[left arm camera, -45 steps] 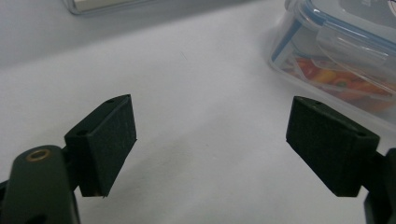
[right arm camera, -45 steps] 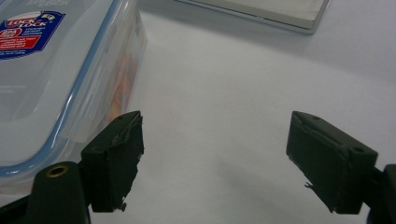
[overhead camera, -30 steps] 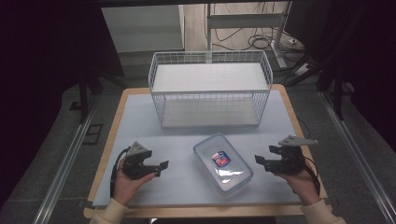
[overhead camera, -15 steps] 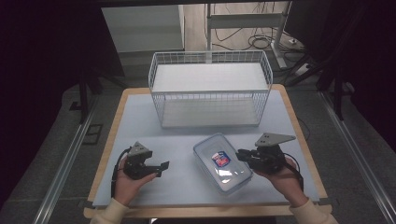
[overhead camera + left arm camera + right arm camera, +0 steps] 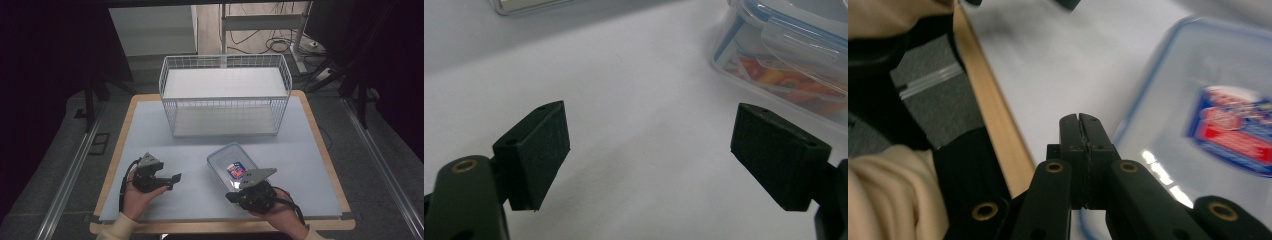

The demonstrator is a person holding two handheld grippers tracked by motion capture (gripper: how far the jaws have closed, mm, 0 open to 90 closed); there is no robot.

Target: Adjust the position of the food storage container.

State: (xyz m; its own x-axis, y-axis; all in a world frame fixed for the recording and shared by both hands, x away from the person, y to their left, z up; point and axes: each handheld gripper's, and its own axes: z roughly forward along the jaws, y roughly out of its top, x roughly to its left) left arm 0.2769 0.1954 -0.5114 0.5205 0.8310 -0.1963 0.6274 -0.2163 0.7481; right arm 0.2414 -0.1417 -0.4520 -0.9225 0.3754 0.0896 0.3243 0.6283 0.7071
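Observation:
A clear plastic container [image 5: 227,162] with a blue-rimmed lid lies on the pale blue table top, with a red and blue packet [image 5: 236,170] inside it. My right gripper [image 5: 231,196] hangs over the container's near end, pointing left. Its jaws are shut with nothing between them. In the right gripper view the shut gripper [image 5: 1080,125] sits at the rim of the container [image 5: 1198,80], with the packet [image 5: 1243,132] to the right. My left gripper [image 5: 172,179] rests to the left of the container. It stands wide open [image 5: 649,150], empty, facing the container [image 5: 784,55].
A white wire basket [image 5: 225,107] stands at the back middle of the table. The wooden table edge [image 5: 993,115] runs close by my right gripper. A cream sleeve [image 5: 883,195] lies at the left of the right gripper view.
My right gripper has moved left from the table's right side to the container's near end. The left gripper has stayed put and open.

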